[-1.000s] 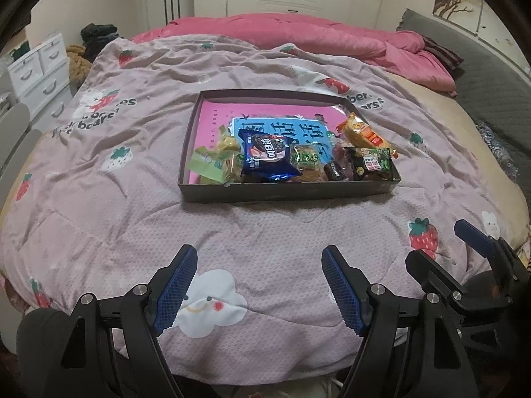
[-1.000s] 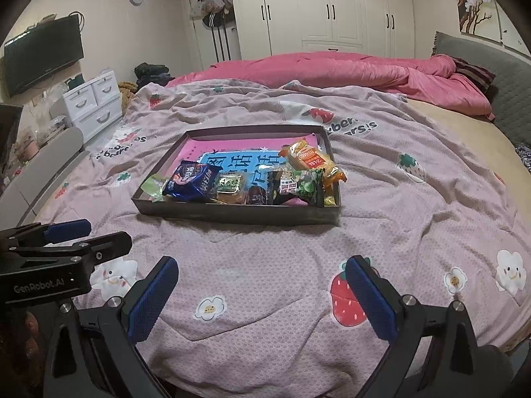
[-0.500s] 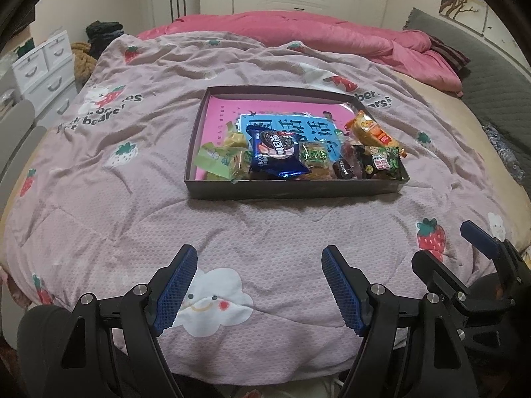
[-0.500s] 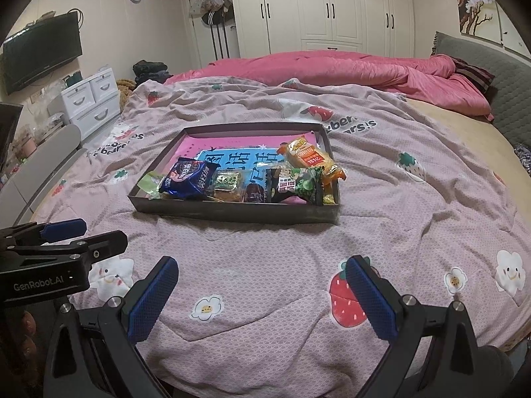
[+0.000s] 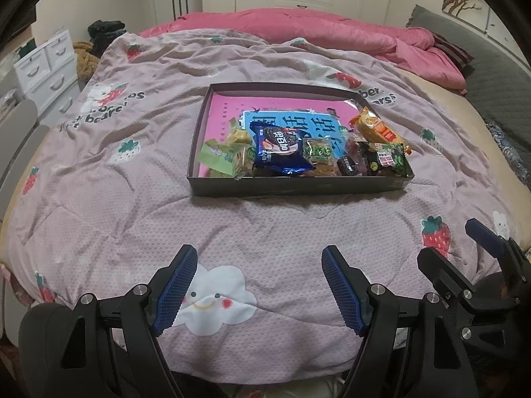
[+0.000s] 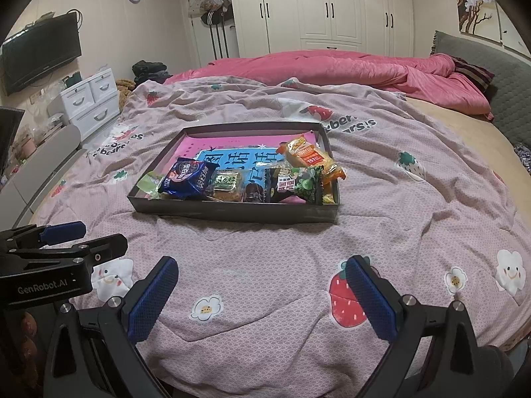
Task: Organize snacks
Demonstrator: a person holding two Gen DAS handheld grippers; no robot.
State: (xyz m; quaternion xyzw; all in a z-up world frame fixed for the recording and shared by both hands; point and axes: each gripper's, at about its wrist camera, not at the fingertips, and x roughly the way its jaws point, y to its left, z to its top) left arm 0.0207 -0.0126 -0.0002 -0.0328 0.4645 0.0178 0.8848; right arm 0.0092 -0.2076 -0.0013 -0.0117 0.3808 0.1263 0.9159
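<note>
Here, both claws hang low over the near edge of the bed (image 5: 259,232), well short of the snacks. Left claw (image 5: 259,290): fingers spread wide, nothing between them. Right claw (image 6: 262,293): likewise spread, empty. Both point along the quilt toward the tray, which reads as a stand-off pose giving each camera a full look at the load.

The snacks all lie inside a shallow dark tray (image 5: 298,187) set flat mid-bed. They crowd its near wall in a loose row: a pale green packet (image 5: 222,159) at the left end, a blue cookie pack (image 5: 280,149) tilted against its neighbours, a small green-labelled bar (image 5: 319,149), a dark round-faced piece (image 5: 346,165), a black-and-green bag (image 5: 385,159), and an orange packet (image 5: 376,129) leaning on the right wall. The far half of the tray shows only a pink and blue printed sheet (image 5: 275,106).

Judgement: packets overlap and sit at mixed angles, so the row looks unsorted, yet everything is already contained. This fits either snacks awaiting sorting or snacks just gathered into the tray.
</note>
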